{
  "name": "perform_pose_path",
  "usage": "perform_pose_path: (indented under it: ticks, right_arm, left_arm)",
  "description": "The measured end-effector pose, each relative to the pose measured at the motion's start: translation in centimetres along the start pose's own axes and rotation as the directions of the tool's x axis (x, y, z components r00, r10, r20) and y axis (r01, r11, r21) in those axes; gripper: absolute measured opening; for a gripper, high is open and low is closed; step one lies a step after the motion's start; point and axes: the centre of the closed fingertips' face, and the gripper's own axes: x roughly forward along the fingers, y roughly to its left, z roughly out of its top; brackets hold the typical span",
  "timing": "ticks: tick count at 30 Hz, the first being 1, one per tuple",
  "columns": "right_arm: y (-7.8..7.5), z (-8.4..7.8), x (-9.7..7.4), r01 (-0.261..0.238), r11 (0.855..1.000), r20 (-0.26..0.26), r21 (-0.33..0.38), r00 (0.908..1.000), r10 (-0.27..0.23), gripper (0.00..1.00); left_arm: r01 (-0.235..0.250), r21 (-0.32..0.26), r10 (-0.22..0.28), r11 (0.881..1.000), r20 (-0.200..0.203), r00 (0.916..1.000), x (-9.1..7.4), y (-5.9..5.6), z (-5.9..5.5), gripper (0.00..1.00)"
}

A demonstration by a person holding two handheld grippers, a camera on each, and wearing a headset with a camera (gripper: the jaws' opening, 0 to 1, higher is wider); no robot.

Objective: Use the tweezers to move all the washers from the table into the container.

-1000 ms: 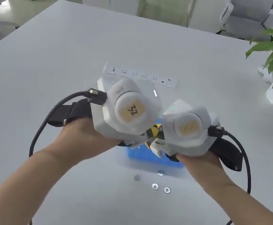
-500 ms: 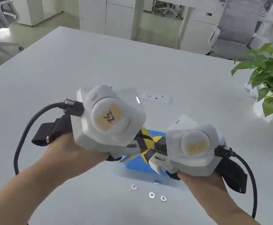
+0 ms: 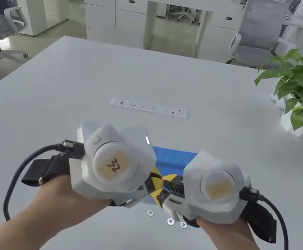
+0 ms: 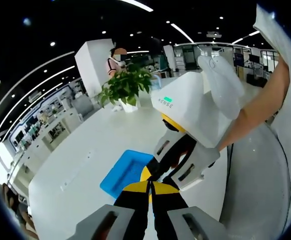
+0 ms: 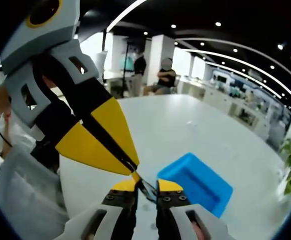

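Moved: since a second ago my left gripper (image 4: 150, 184) and right gripper (image 5: 146, 186) have drawn back off the container (image 3: 175, 156) toward the washers (image 3: 170, 222). My head has lifted too, so much of the shift is the camera's.
Table (image 3: 229, 94): white and wide, with a power strip (image 3: 149, 108) lying beyond the container.
Container: blue open tray, its near part behind both grippers in the head view. The part that shows holds no washer.
Left gripper: jaws clenched, tip to tip with the right one, on what seems to be the tweezers (image 5: 146, 191).
Right gripper: jaws narrowly parted about that thin dark piece. Whether they pinch it I cannot tell.
Tweezers: stiff, slim and springy, I judge. Best held mid-shank, so a light squeeze closes the tips.
Washers: three, flat on the table just on my side of the container, close together but apart. Light, thin, slippery metal, so I would nip each across its rim, one tip through the hole.
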Motion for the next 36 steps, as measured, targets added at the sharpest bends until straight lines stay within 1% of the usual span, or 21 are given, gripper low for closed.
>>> perform_pose_path:
  ticks: [3,6,10,14,17,26,33,36]
  right_arm:
    - [0.4,-0.3,0.1,-0.009,1.0,-0.003,0.025,1.0,0.009,0.09]
    - [1.0,-0.7,0.2,-0.018,0.999,-0.003,0.039,0.9998,0.018,0.08]
    - [1.5,-1.7,0.7,-0.039,0.998,-0.024,0.052,0.9989,0.04,0.1]
    - [1.7,-2.5,1.2,-0.051,0.996,-0.04,0.078,0.9978,0.054,0.1]
    - [1.6,-2.9,1.5,-0.051,0.994,-0.045,0.092,0.9975,0.055,0.1]
    - [0.9,-3.5,2.2,-0.054,0.993,-0.062,0.109,0.9962,0.061,0.1]
    - [0.9,-4.1,2.4,-0.061,0.991,-0.073,0.119,0.9949,0.07,0.1]
    - [1.0,-4.4,2.7,-0.066,0.991,-0.084,0.114,0.9936,0.076,0.1]
  left_arm:
    - [0.003,-0.001,-0.003,1.0,-0.012,0.9999,0.3,-0.2,-0.5,0.0]
    - [0.012,-0.023,-0.013,1.0,-0.023,0.9996,0.5,-0.4,-1.3,0.0]
    - [0.024,-0.041,-0.026,0.999,-0.041,0.9988,0.9,-0.8,-2.6,0.0]
    - [0.042,-0.06,-0.045,0.997,-0.052,0.9976,1.4,-1.0,-3.5,0.0]
    - [0.049,-0.073,-0.052,0.996,-0.047,0.9975,1.8,-0.9,-3.8,0.0]
    - [0.067,-0.077,-0.072,0.995,-0.062,0.9955,2.9,-0.6,-4.2,0.0]
    - [0.074,-0.071,-0.08,0.995,-0.074,0.9941,3.4,-1.0,-4.5,0.0]
    - [0.077,-0.064,-0.082,0.995,-0.086,0.9929,3.6,-1.1,-4.8,0.0]
